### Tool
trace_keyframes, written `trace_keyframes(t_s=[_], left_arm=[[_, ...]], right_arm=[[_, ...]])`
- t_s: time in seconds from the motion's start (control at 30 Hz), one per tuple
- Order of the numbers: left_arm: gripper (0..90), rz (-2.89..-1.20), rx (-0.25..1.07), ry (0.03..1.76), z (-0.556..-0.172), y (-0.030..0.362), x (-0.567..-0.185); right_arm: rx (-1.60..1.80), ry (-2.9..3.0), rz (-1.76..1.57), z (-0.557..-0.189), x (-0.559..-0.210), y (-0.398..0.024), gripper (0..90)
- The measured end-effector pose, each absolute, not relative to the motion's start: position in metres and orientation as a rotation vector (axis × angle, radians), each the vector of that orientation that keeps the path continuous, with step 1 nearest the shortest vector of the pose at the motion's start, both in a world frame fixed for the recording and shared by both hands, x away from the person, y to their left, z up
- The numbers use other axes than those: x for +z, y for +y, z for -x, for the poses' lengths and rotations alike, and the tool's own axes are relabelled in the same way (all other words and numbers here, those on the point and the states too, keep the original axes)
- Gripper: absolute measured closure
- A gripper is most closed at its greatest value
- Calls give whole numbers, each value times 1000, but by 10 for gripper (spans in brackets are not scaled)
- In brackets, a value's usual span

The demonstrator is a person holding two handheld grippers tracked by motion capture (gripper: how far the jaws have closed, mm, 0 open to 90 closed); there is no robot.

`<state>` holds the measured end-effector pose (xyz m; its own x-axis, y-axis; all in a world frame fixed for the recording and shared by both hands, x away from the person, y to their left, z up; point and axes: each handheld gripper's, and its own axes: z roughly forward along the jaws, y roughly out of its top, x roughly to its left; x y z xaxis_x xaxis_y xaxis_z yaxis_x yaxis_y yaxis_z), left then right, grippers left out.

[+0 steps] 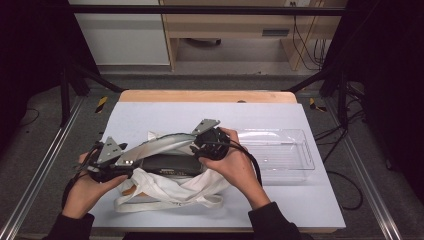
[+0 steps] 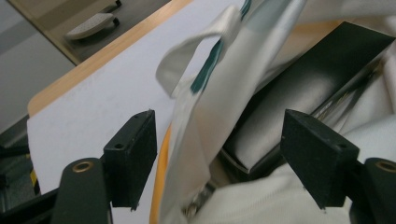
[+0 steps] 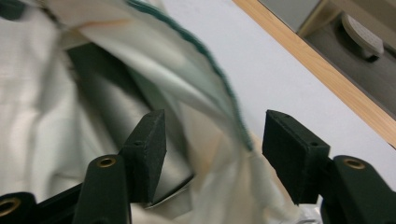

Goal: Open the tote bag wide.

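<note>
You're spreading the bag (image 1: 165,187) mouth around the dark box (image 1: 167,162), both tools (image 2: 219,154) (image 3: 212,149) released (cloth loose between jaws); next, regrip the rim firmly.

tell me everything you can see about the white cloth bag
The white cloth bag looks like soft cotton, with long straps trailing toward the near table edge and a green-trimmed rim. It lies crumpled on the pale table sheet, mouth held up between both grippers, a dark flat object inside. Cloth hangs between open jaws in both gripper views.
</note>
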<state>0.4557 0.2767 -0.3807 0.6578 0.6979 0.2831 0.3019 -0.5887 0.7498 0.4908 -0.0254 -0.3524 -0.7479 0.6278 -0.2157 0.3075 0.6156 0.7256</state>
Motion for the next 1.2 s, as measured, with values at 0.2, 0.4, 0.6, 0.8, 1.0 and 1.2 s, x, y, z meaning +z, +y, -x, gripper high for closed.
trace_keyframes(t_s=[0.2,0.4,0.6,0.8,1.0,1.2], left_arm=[[222,-2294,693,696,-478,251,-376],[184,-2352,689,641,-493,230,-377],[155,-2377,693,640,-501,221,-377],[163,-2358,698,630,-504,225,-370],[145,-2369,669,626,-512,223,-374],[121,-2413,657,615,-518,219,-385]], right_arm=[[1043,2436,-670,-453,-356,-23,369],[1065,2523,-637,-431,-381,-12,323],[1088,2611,-626,-424,-402,4,258],[1130,2655,-605,-420,-409,14,218],[1090,2707,-575,-418,-419,26,168],[1039,2739,-592,-422,-430,36,165]])
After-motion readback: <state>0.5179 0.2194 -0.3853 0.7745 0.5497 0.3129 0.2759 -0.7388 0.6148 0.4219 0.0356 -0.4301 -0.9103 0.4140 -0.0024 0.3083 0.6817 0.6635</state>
